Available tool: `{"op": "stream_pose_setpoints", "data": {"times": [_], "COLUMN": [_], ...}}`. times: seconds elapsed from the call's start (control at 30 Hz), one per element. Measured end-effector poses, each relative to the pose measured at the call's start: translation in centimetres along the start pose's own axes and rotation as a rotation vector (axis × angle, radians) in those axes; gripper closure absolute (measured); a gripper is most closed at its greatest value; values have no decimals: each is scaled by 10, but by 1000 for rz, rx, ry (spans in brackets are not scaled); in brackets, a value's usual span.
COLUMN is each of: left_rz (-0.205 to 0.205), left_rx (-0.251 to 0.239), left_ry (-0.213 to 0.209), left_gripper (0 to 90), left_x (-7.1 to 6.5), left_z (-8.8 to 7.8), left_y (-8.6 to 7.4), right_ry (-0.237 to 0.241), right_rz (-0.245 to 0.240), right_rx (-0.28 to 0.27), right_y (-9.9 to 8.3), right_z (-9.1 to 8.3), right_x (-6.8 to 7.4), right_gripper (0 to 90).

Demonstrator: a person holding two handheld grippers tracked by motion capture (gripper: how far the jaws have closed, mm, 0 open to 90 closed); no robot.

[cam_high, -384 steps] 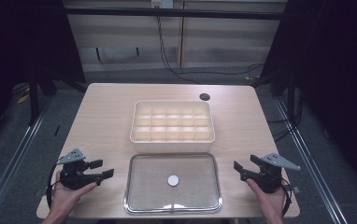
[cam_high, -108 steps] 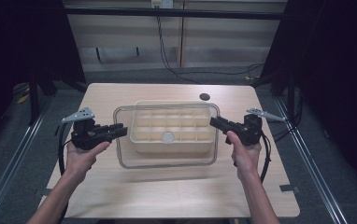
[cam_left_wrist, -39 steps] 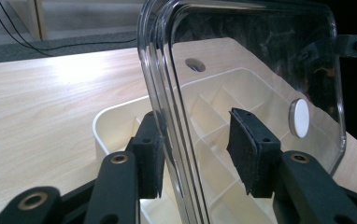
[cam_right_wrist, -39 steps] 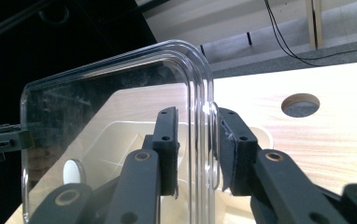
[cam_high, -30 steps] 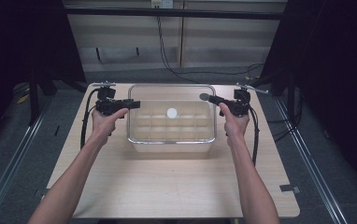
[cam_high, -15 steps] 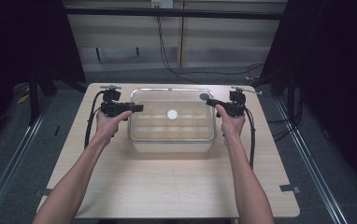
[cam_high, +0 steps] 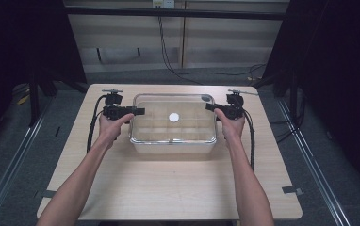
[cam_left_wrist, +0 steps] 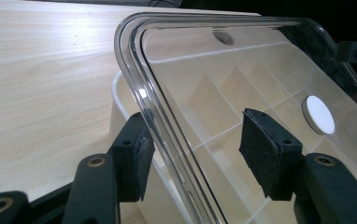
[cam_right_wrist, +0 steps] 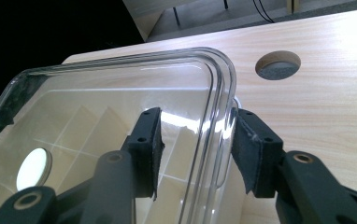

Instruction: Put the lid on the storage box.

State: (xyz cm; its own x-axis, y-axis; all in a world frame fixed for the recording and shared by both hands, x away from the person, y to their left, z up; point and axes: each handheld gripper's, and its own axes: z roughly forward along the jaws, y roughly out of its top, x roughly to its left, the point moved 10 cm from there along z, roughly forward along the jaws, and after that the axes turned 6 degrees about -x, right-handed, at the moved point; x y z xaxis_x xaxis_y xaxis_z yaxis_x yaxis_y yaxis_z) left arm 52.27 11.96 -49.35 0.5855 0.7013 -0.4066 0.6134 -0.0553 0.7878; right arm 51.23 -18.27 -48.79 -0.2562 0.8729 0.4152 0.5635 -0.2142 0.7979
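- Reaching forward from the near edge of the worktop (cam_high: 168, 188), both forearms stretch out nearly straight, one on each side of the white box (cam_high: 172, 141), which stands at the middle of the far half.
- The left hand (cam_high: 111, 126) grips the left tongs (cam_high: 139, 111) level, their tips pointing inward at the left short edge of the clear lid (cam_high: 173, 117).
- The right hand (cam_high: 231, 126) mirrors it, holding the right tongs (cam_high: 209, 107) level and pointing inward at the lid's right short edge.
- The lid lies on top of the box, covering its rows of compartments; a white round disc (cam_high: 173, 117) sits at the lid's middle.
- In the left gripper view, the left tongs (cam_left_wrist: 193, 144) have just been opening: the lid's rim (cam_left_wrist: 167, 135) runs between the jaws, with a clear gap to the far pad and the near pad just beside the rim, so nothing is clamped.
- In the right gripper view, the right tongs (cam_right_wrist: 195, 149) have likewise just been opening: the lid's edge (cam_right_wrist: 214, 140) stands between the jaws, one pad off it, the other close against the rim; whether that pad touches is hard to tell.
- A round hole (cam_right_wrist: 278, 65) in the worktop lies just beyond the box's far right corner.
- No writing or label can be read on the box, the lid or the tongs.
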Motion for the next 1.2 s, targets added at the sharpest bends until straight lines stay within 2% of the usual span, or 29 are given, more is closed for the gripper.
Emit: {"op": "stream_pose_setpoints", "data": {"times": [0.13, 0.27, 0.33, 0.37, 0.53, 0.57, 0.8, 0.93, 0.97, 1.03, 1.13, 1.2], "left_rz": [-2, 16, 30, 13, 10, -3, -1, 14, 31, 37, 32, 33], "left_rx": [0, -3, 13, 13, 18, 20, 25, 40, 48, 51, 49, 41], "left_ry": [-10, 21, 34, 27, 28, 19, 21, 6, 6, 11, 5, 2], "left_gripper": [456, 455, 460, 466, 465, 464, 464, 424, 402, 377, 350, 345], "left_x": [1, 3, 7, 9, 11, 12, 10, 5, 4, 3, 1, 1], "left_z": [0, -1, -1, 0, 1, 1, 0, -1, -1, -1, -5, -8], "left_y": [-1, -2, -5, -8, -12, -12, -14, -18, -19, -19, -19, -20], "right_ry": [-9, -17, -25, -35, -50, -43, -40, -55, -51, -27, -42, -32], "right_rz": [-4, -1, -6, -7, 2, 16, 6, -22, -17, 1, -9, -16], "right_rx": [7, 15, 19, 24, 33, 31, 21, 27, 31, 18, 19, 15], "right_y": [-2, -4, -6, -7, -14, -17, -17, -17, -18, -16, -15, -14], "right_z": [2, 4, 5, 6, 10, 12, 12, 9, 9, 6, 1, -3], "right_x": [-1, -2, -3, -4, -9, -10, -9, -10, -9, -8, -9, -7], "right_gripper": [533, 526, 524, 520, 512, 513, 502, 485, 467, 449, 424, 415]}}
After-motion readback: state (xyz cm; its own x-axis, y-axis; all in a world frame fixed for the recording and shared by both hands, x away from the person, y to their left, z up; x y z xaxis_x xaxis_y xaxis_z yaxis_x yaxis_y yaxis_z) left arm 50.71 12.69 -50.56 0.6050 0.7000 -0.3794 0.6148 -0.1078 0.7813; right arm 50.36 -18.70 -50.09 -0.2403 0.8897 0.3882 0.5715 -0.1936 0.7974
